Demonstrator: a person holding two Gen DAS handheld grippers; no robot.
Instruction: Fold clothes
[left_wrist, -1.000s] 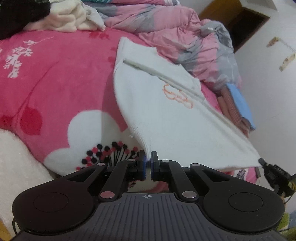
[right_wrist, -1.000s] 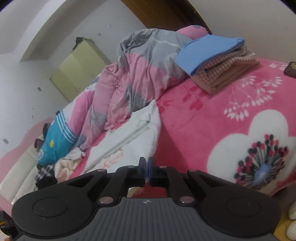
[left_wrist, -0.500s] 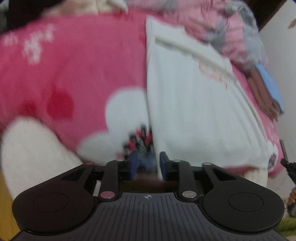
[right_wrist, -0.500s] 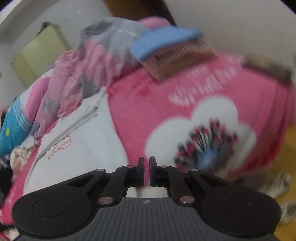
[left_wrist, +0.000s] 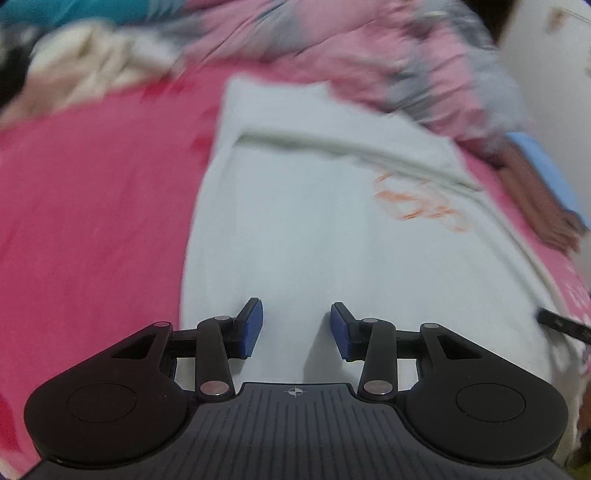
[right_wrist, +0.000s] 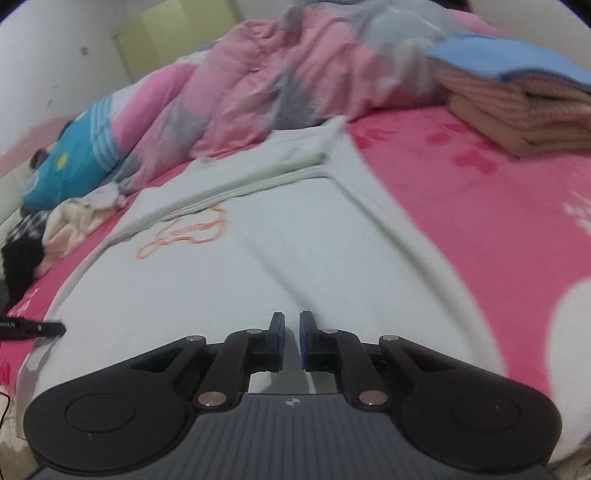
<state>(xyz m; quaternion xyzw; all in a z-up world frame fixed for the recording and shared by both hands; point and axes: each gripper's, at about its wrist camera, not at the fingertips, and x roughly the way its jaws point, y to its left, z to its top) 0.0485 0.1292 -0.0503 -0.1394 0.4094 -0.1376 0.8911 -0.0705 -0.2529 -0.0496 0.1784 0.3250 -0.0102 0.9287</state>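
A white garment (left_wrist: 314, 221) with an orange line print (left_wrist: 421, 206) lies spread flat on the pink floral blanket (left_wrist: 92, 221). My left gripper (left_wrist: 296, 326) hovers over its near part, open, with nothing between the blue pads. In the right wrist view the same garment (right_wrist: 258, 277) fills the middle, a folded band running across its far end. My right gripper (right_wrist: 291, 339) sits low at the garment's near edge, its fingers almost together. A crease in the cloth runs straight into the narrow gap, so it looks pinched there.
A rumpled pink and grey quilt (right_wrist: 295, 74) lies behind the garment. A folded stack with a blue piece on top (right_wrist: 517, 110) sits at the right. Loose cream and black clothes (right_wrist: 66, 221) and a blue striped cushion (right_wrist: 74, 158) lie at the left.
The left gripper has opened and let go of the garment's hem. Both grippers moved forward and down, and the garment went from hanging stretched to lying flat on the bed.
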